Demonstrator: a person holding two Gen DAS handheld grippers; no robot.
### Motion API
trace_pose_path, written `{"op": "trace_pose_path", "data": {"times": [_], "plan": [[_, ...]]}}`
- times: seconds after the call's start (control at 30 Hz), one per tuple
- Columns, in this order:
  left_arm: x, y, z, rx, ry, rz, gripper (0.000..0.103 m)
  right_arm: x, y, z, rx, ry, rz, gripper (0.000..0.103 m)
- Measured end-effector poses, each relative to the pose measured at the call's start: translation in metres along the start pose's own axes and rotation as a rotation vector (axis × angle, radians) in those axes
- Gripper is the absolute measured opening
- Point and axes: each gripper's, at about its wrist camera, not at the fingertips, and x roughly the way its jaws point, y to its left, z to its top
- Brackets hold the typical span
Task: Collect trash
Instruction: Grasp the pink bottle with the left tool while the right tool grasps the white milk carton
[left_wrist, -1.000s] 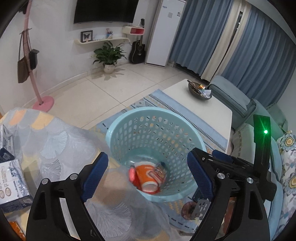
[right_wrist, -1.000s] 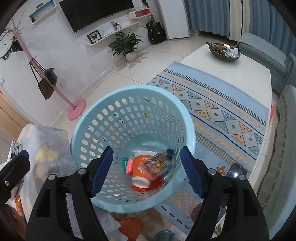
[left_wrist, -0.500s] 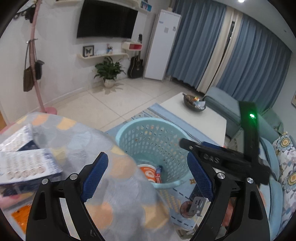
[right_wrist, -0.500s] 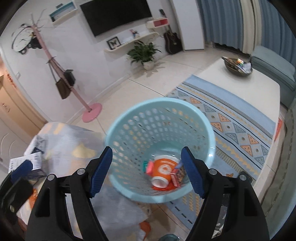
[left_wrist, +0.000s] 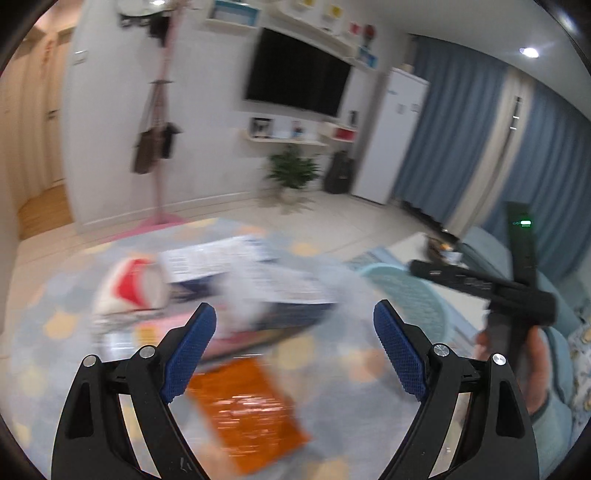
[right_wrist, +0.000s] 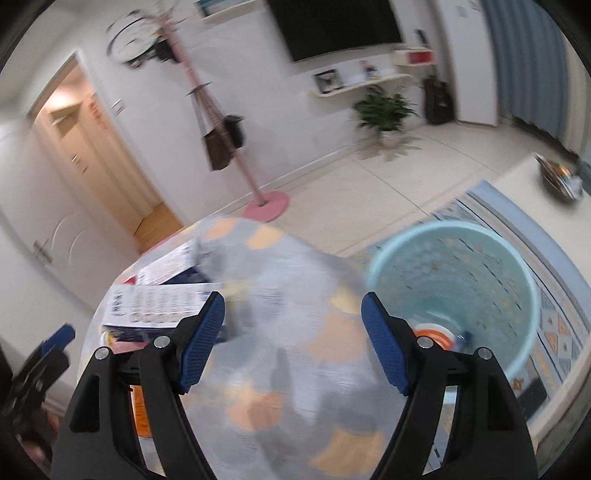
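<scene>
Inside the pale-blue perforated basket (right_wrist: 454, 280) lies an orange cup (right_wrist: 434, 330).

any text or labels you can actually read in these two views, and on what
None can be read.
White printed boxes on the table: rows of print, blurred.
Orange packet: too blurred to show any print.
Orange cup in the blue basket: no lettering visible.
White cabinet: small stickers, too small.
</scene>
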Motion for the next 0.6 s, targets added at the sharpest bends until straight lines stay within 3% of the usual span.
{"op": "trace_pose_path", "data": {"times": [0.13,0.2,0.27,0.43,0.6], "plan": [[0.003,0.049,0.002,-0.052,0.024,0.039,0.085,0.021,0.034,0.007,-0.055,0.037,0.071,0.066],[0.013,0.07,0.003,-0.073,0.051,0.029,0.084,0.033,0.045,0.01,-0.073,0.062,0.104,0.047],[0.022,0.085,0.002,-0.093,0.077,0.018,0.083,0.051,0.057,0.016,-0.081,0.103,0.138,0.038],[0.045,0.099,0.0,-0.092,0.128,-0.029,0.074,0.087,0.069,0.026,-0.068,0.172,0.185,0.037],[0.056,0.095,-0.006,-0.038,0.185,-0.057,0.071,0.119,0.073,0.029,-0.054,0.27,0.24,0.038]]}}
